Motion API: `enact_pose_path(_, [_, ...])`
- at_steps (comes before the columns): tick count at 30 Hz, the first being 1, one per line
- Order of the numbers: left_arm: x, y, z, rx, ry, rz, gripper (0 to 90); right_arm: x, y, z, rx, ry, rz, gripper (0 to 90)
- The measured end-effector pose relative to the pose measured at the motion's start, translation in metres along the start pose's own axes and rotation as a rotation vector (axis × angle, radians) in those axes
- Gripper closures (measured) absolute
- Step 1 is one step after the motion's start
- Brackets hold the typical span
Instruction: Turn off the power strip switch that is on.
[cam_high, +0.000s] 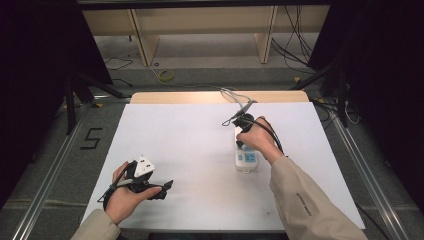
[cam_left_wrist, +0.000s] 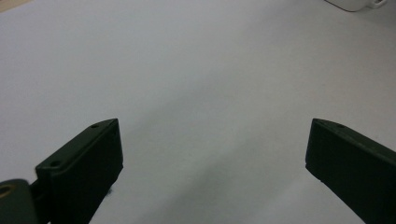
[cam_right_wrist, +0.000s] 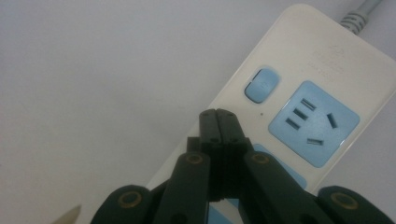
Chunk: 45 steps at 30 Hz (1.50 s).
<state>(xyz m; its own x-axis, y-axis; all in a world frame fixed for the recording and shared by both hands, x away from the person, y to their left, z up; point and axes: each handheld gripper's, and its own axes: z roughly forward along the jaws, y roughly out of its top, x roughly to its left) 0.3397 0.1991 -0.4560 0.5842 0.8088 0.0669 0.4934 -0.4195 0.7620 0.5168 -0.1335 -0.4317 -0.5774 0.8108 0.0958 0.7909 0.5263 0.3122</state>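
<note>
At the near left of the table (cam_high: 165, 130), the left hand (cam_high: 122, 197) holds the left gripper (cam_high: 159, 190) low over the white surface, pointing toward the right. Its 2 black jaws stand wide apart in the left gripper view, with nothing but bare white tabletop between them. A white edge of the strip (cam_left_wrist: 357, 3) shows at the far top right of that view, well apart from those jaws.

Farther in, right of the table's middle, the right hand (cam_high: 257, 137) holds the right gripper (cam_high: 242, 146) down on the white power strip (cam_high: 246, 159). The right gripper view shows its 2 jaws pressed flat together with nothing between them, the joined tip (cam_right_wrist: 217, 122) over the strip's edge, just beside a pale blue button (cam_right_wrist: 261, 85). Whether the tip touches the strip cannot be told. To the right of the button lies a pale blue socket (cam_right_wrist: 314, 122) with 5 slots. A second blue socket panel is partly hidden behind the jaws.

The strip lies lengthwise, running away from the person. A grey cord (cam_high: 235, 96) leaves its far end and curves toward the table's far edge. Beyond the table, cables lie on the floor beneath a wooden shelf (cam_high: 200, 20).
</note>
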Motion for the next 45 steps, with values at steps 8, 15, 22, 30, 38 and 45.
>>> enact_pose_path(8, [0.0004, -0.0001, 0.0004, 0.000, -0.001, -0.002, 3.5, 0.0016, -0.0006, -0.0002, -0.003, -0.009, -0.005, 90.0])
enact_pose_path(15, [0.0004, -0.0001, 0.0006, 0.000, -0.001, -0.003, 3.5, 0.0001, -0.0013, -0.0003, -0.010, -0.004, -0.005, 90.0])
enact_pose_path(22, [0.0006, -0.0003, 0.0006, 0.001, -0.002, -0.004, 3.5, -0.0003, -0.0023, -0.0004, -0.017, -0.002, 0.003, 90.0])
enact_pose_path(30, [0.0008, -0.0002, 0.0007, 0.002, -0.002, -0.004, 3.5, 0.0004, -0.0022, -0.0004, -0.016, -0.005, -0.001, 90.0])
enact_pose_path(38, [0.0009, -0.0003, 0.0007, 0.001, -0.003, -0.005, 3.6, 0.0011, -0.0022, -0.0005, -0.016, -0.011, -0.008, 90.0])
enact_pose_path(45, [0.0007, -0.0002, 0.0007, 0.001, -0.002, -0.004, 3.5, 0.0012, -0.0020, -0.0006, -0.015, -0.012, -0.008, 90.0])
